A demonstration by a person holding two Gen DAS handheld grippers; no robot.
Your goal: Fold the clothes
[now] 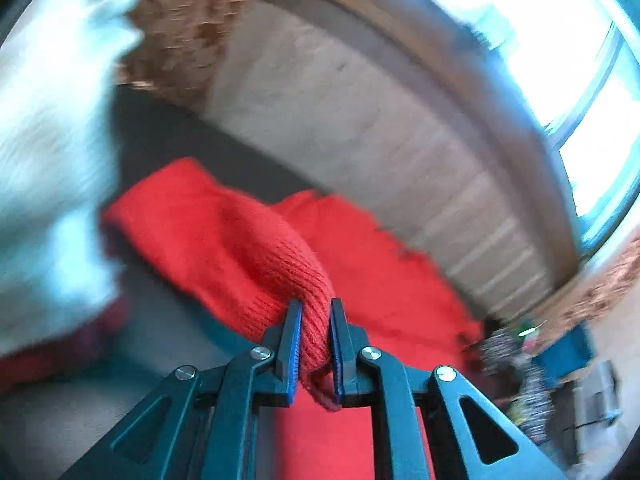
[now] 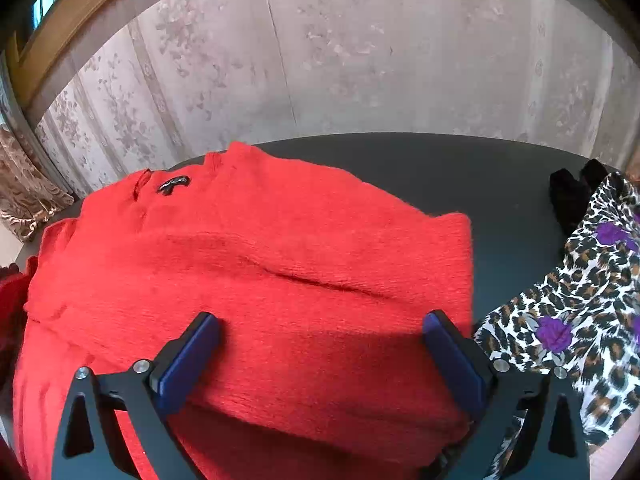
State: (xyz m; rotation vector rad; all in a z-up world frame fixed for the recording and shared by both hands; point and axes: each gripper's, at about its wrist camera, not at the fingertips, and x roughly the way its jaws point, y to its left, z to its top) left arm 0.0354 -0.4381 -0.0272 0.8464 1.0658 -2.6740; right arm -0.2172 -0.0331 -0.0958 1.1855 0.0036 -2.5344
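Pinching a sleeve of the soft, floppy red sweater (image 1: 240,240), the left gripper (image 1: 315,312) holds tight; right gripper (image 2: 320,332) hovers wide apart over its near hem, the best hold.

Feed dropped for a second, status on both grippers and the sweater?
Left gripper shut on a bunched sleeve of the red sweater. Right gripper open above the sweater body on the dark table. Leopard-print garment lies just right of it.
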